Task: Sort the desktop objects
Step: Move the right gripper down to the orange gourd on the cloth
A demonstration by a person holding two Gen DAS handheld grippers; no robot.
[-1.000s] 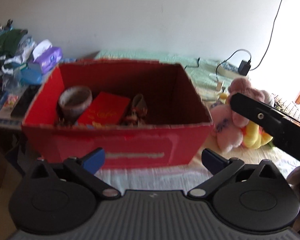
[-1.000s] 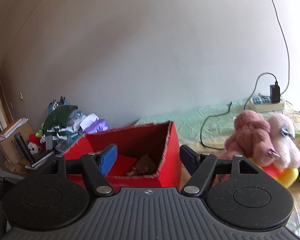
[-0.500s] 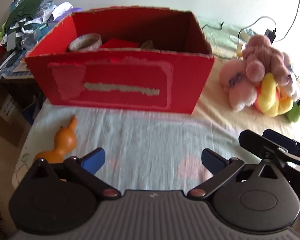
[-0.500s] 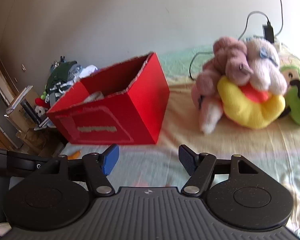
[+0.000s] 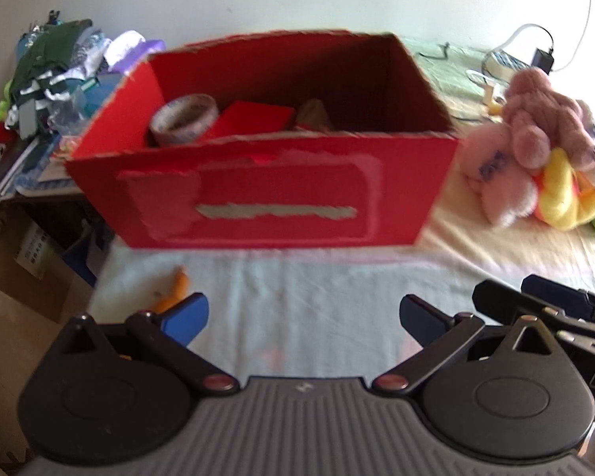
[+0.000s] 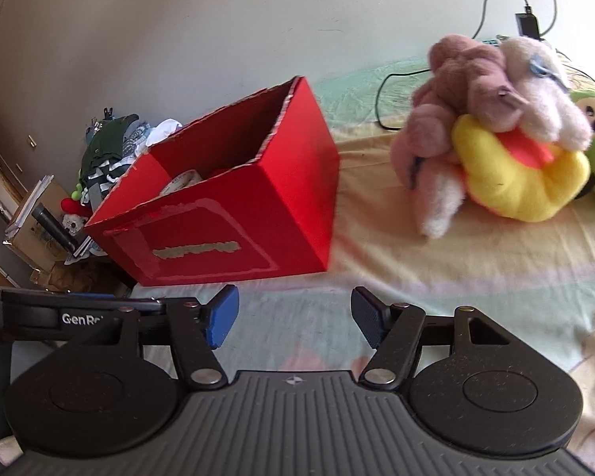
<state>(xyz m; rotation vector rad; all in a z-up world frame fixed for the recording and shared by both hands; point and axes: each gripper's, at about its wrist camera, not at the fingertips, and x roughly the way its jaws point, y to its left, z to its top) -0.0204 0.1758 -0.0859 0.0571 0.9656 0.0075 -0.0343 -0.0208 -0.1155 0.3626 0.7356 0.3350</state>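
Observation:
A red cardboard box (image 5: 258, 202) (image 6: 234, 214) stands on the pale sheet. Inside it lie a roll of tape (image 5: 184, 119), a red packet (image 5: 252, 121) and a brownish item (image 5: 313, 115). An orange gourd-shaped toy (image 5: 174, 291) lies on the sheet just beyond my left finger, partly hidden by it. My left gripper (image 5: 303, 319) hangs open in front of the box with nothing between its fingers. My right gripper (image 6: 293, 317) is open too, empty, right of the left one; its arm shows at the left wrist view's right edge (image 5: 543, 313).
A heap of plush toys (image 5: 543, 158) (image 6: 499, 135) lies right of the box. Cables and a power strip (image 5: 511, 61) run along the wall behind. Clothes, books and clutter (image 5: 51, 79) pile up at the left, with cardboard boxes (image 5: 27, 265) below the bed's edge.
Both grippers have pulled back and tilted down from the box, then the left one rose slightly. The gourd came into view and is now half hidden behind the left finger.

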